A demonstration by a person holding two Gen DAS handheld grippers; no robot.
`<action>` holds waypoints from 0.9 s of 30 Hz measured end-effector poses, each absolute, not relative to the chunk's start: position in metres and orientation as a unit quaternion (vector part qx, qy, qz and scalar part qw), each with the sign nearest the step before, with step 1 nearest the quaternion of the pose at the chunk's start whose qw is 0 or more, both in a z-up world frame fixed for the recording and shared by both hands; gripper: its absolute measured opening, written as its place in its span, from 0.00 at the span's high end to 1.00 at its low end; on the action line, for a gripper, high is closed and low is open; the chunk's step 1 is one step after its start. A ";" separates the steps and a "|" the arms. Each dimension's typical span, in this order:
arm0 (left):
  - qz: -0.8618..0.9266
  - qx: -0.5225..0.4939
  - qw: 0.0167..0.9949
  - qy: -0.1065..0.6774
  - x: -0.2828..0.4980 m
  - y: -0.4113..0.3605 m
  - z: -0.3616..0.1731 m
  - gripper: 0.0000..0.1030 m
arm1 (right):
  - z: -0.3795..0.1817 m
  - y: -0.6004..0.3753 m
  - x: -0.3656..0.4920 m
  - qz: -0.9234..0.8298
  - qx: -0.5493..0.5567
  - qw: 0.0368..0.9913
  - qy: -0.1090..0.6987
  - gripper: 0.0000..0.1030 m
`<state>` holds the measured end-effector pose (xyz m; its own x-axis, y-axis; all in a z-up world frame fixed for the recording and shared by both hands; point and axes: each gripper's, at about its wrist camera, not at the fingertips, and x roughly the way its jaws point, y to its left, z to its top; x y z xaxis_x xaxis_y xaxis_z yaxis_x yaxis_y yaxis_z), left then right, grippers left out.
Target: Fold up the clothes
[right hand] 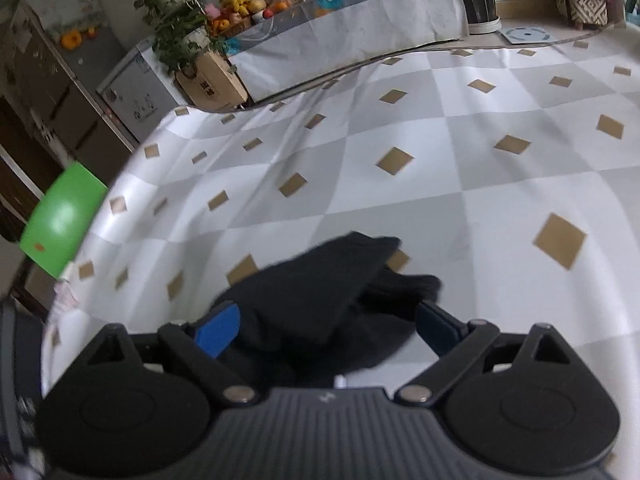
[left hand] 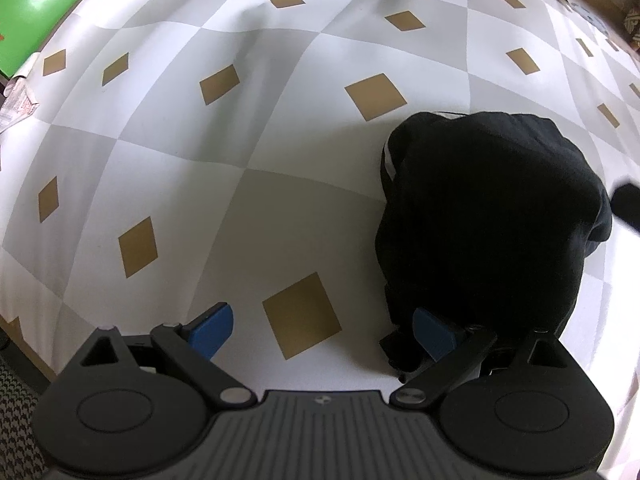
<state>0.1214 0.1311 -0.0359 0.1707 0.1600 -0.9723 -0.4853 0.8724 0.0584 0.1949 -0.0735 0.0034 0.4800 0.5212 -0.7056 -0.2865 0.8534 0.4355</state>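
One dark garment, one checked cloth, two grippers.

On the table I count a single black garment [left hand: 480, 216], bundled in one heap, lying on one tablecloth [left hand: 240, 160] of white and grey squares with tan diamonds. Two grippers are over it: the left gripper [left hand: 322, 326] and the right gripper [right hand: 326, 326], each with two blue-padded fingers [left hand: 212, 330], so four fingers in all. One green chair seat [right hand: 64, 228] shows past the table edge. At the far wall stands one long side table [right hand: 352, 16], one cardboard box [right hand: 212, 80] and one basket of fruit [right hand: 236, 12]; the potted plants I cannot count surely.
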 end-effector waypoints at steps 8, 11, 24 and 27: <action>0.209 -0.116 0.749 0.617 0.121 0.126 -0.045 0.06 | -0.014 -0.056 0.216 0.230 0.167 0.840 0.462 0.08; 0.209 -0.115 0.747 0.620 0.122 0.124 -0.049 0.06 | -0.021 -0.050 0.218 0.229 0.157 0.837 0.472 0.09; 0.186 -0.081 0.754 0.625 0.126 0.099 -0.052 0.06 | -0.027 -0.053 0.212 0.272 0.166 0.815 0.484 0.47; 0.180 -0.069 0.758 0.623 0.127 0.094 -0.051 0.06 | -0.028 -0.053 0.210 0.276 0.158 0.814 0.487 0.53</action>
